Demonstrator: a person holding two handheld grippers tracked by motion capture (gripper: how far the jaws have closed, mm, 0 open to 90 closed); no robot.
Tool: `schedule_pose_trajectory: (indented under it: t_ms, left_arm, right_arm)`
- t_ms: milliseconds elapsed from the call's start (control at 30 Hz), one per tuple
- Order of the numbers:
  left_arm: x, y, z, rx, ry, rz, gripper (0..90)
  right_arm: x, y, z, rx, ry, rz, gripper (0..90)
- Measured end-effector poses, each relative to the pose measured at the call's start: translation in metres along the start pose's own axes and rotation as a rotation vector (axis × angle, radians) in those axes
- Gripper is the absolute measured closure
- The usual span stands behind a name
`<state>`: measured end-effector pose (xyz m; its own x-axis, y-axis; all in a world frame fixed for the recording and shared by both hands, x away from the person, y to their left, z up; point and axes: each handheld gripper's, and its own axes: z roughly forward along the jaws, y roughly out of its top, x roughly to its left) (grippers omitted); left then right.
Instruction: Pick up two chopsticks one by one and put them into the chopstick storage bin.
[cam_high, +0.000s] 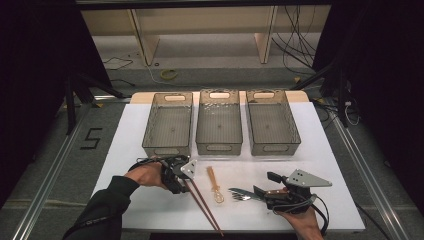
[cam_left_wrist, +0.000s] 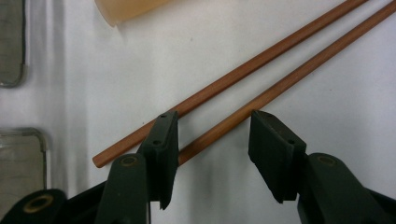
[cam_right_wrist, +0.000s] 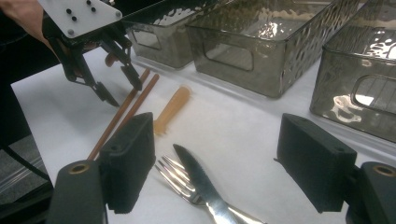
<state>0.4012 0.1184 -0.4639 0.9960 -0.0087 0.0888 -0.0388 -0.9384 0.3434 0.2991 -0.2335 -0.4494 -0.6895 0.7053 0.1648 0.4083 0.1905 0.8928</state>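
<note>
1. White table sheet (cam_high: 150, 205) covers the work surface; dark floor and cables lie beyond it.
2. Three bins (cam_high: 219, 121): smoky translucent plastic, dimpled walls, cut-out handles, side by side at the far edge of the sheet.
3. Chopsticks (cam_left_wrist: 261, 77): two slim round reddish-brown wooden sticks, lying nearly parallel on the sheet in front of the bins.
4. Left gripper (cam_left_wrist: 212, 140): matte black jaws spread, lowered at the near ends of the chopsticks; one stick runs between the jaws, the other lies under or just outside one jaw.
5. Right gripper (cam_right_wrist: 215, 163): jaws spread wide, holding nothing, above a shiny steel knife (cam_right_wrist: 201, 184) and fork (cam_right_wrist: 175, 179) lying crossed.
6. Spoon (cam_high: 215, 184): pale amber plastic, smooth, between the chopsticks and the knife.
7. Risk, as judged: closing now may catch only one stick; round smooth wood could roll or scissor out, nudging the spoon.
</note>
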Motion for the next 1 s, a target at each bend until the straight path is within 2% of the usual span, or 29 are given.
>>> schedule_pose_trajectory:
  t_ms: [200,267,367,467,567,667,1000]
  left_arm:
    - [0.003,-0.001,0.001,0.004,-0.023,-0.001,52.4]
    - [0.003,-0.002,0.002,0.015,-0.046,-0.002,53.9]
    - [0.003,-0.002,0.002,0.020,-0.050,-0.003,55.9]
    - [0.001,0.000,0.001,0.037,-0.059,0.013,62.9]
    - [0.001,0.002,0.001,0.047,-0.074,0.023,65.4]
    - [-0.001,0.003,0.001,0.064,-0.071,0.059,69.4]
    - [-0.006,0.002,0.000,0.072,-0.080,0.096,79.5]
  right_arm:
    - [0.000,0.000,0.001,0.005,0.003,-0.002,28.5]
    - [0.000,0.000,0.001,0.000,0.004,-0.001,28.4]
    - [0.000,0.000,0.000,0.001,0.005,0.000,28.5]
    - [0.000,0.000,0.001,0.003,0.006,0.004,28.5]
    - [0.000,0.000,0.001,0.005,0.008,0.002,28.5]
    - [0.000,0.000,0.001,0.007,0.007,0.001,28.4]
    - [0.000,0.000,0.001,0.012,0.005,-0.001,28.5]
